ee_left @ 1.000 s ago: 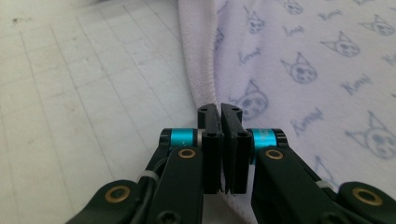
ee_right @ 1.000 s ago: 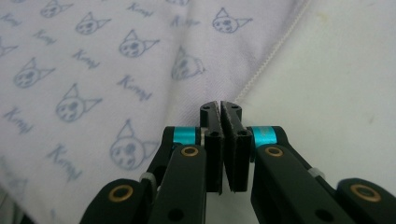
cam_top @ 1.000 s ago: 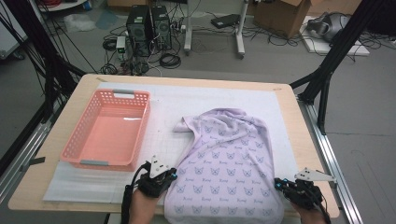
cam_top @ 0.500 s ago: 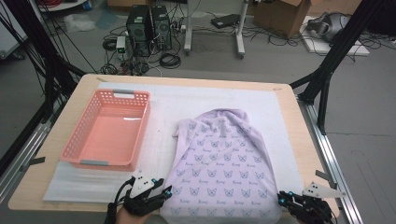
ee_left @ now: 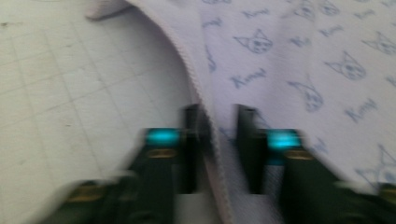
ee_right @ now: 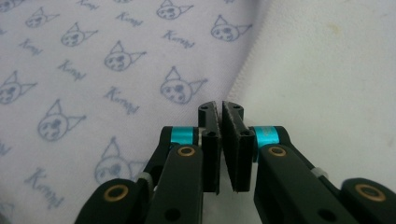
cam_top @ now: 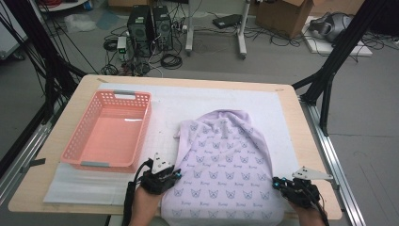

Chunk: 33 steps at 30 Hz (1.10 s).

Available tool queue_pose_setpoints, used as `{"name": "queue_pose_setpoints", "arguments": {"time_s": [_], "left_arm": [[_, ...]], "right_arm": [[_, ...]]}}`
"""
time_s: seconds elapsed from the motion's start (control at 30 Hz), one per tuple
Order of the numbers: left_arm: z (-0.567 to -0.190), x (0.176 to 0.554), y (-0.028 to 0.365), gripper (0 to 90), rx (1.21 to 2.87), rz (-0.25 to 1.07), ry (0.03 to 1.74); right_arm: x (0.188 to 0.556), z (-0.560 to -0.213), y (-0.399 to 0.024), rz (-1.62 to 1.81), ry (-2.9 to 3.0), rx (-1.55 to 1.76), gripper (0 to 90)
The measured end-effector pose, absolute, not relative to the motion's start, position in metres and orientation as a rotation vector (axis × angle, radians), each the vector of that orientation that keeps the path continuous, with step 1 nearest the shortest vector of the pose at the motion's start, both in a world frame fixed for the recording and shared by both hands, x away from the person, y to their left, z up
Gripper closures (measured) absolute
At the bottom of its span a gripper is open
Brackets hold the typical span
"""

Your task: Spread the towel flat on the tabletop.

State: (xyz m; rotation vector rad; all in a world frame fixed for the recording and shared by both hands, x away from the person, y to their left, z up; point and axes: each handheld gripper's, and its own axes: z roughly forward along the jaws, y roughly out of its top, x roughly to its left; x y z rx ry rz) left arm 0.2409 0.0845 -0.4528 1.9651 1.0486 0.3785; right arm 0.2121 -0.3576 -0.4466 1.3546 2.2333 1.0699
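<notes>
Between left gripper [ee_left: 217, 149] fingers: cloth [ee_left: 299, 60] hem; jaws just closing.

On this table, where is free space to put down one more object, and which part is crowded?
Free: the white mat strip between the pink basket and the lilac garment, and the mat behind the garment up to the table's far edge. The basket itself holds nothing. Crowded: the near edge, where both grippers work at the garment's sides.
</notes>
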Motion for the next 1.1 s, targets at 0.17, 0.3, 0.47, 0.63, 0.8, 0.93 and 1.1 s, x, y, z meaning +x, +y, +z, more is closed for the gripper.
{"name": "queue_pose_setpoints", "arguments": {"time_s": [0.17, 0.3, 0.47, 0.63, 0.8, 0.93, 1.1], "left_arm": [[-0.453, 0.225, 0.093, 86.8, 1.956, 0.368, 1.056], [-0.456, 0.203, 0.108, 87.0, 1.928, 0.342, 1.035], [-0.454, 0.186, 0.112, 84.1, 1.942, 0.327, 0.981], [-0.453, 0.195, 0.116, 61.8, 1.855, 0.373, 0.999], [-0.452, 0.205, 0.117, 51.4, 1.791, 0.394, 1.008], [-0.452, 0.212, 0.117, 49.4, 1.798, 0.408, 1.004], [-0.451, 0.221, 0.118, 47.4, 1.791, 0.407, 0.996]], "right_arm": [[0.201, -0.445, -0.364, 1.077, 2.267, 1.348, 87.6], [0.181, -0.445, -0.373, 1.091, 2.298, 1.337, 87.9], [0.163, -0.443, -0.373, 1.087, 2.338, 1.313, 87.3], [0.170, -0.436, -0.371, 1.154, 2.262, 1.322, 73.7], [0.190, -0.434, -0.364, 1.177, 2.219, 1.324, 71.6], [0.202, -0.436, -0.358, 1.164, 2.232, 1.319, 70.1], [0.215, -0.437, -0.354, 1.158, 2.226, 1.327, 64.4]]}}
